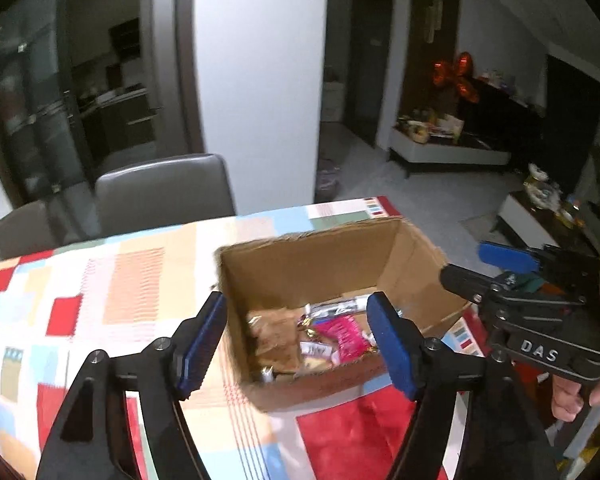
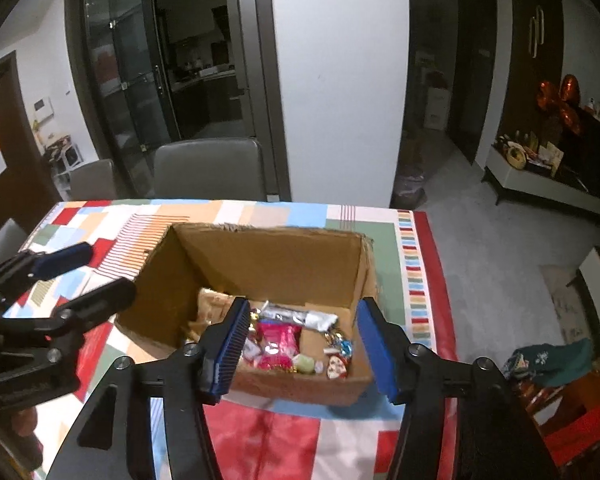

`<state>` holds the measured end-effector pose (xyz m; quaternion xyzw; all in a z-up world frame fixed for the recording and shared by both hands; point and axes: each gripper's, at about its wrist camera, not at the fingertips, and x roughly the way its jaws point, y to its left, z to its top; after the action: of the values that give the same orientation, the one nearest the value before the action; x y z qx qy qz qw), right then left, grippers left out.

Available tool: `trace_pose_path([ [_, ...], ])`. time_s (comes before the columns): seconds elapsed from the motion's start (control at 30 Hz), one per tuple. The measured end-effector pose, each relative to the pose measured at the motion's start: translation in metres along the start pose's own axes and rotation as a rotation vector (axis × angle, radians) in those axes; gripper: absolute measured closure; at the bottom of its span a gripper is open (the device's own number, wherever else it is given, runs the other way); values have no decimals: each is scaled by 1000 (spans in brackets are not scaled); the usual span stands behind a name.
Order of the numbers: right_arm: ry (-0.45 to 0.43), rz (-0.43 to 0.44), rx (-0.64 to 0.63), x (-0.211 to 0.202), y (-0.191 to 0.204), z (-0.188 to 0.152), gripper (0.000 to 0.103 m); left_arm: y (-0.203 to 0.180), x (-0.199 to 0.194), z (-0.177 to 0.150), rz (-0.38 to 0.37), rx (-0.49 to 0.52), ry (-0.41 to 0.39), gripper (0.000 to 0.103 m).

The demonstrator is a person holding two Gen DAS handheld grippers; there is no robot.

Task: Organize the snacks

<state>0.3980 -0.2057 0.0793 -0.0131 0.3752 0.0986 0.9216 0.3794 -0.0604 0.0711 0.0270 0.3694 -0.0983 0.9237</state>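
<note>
Right now both grippers hang spread and empty at the box's near side; right gripper (image 2: 300,346) has the pink packet (image 2: 278,342) straight ahead at twelve o'clock, nearer than left gripper (image 1: 296,346), inside the box (image 2: 268,252), long axis toward the far wall

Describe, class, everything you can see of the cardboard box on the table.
The cardboard box is plain brown corrugated card, open at the top with no flaps showing and a slightly ragged rim. It sits upright on the colourful patchwork tablecloth, near the table's right end. Wrapped snacks cover its floor, among them a pink packet, a silver packet and small wrapped sweets. Neither gripper touches it.
</note>
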Motion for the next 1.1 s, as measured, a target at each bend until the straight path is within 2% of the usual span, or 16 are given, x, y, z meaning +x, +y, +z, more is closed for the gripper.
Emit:
trace_pose_path([
  [0.1, -12, -20, -18, -11, 3, -9, 40, -1, -11, -11, 28, -20, -1, 30],
  [0.2, -43, -30, -26, -28, 5, -17, 38, -1, -29, -24, 56, -36, -41, 25],
  [0.23, -52, -24, -23, -34, 5, -20, 35, -2, -33, -25, 57, -38, -50, 24],
  [0.43, -118, 10, -15, -74, 13, -41, 35, -10, -69, -42, 33, -26, -117, 21],
  [0.57, -146, 23, 7, -98, 14, -58, 28, -19, -96, -59, 28, -17, -173, 15],
  [0.73, -195, 4, -5, -122, 20, -82, 27, -26, -125, -85, 67, -11, -242, 5],
  [0.83, -233, -18, -2, -138, 24, -100, 20, -29, -142, -98, 104, 0, -284, 1],
  [1.1, -293, -23, 12, -167, 35, -144, 20, -40, -171, -140, 126, 7, -337, 0],
])
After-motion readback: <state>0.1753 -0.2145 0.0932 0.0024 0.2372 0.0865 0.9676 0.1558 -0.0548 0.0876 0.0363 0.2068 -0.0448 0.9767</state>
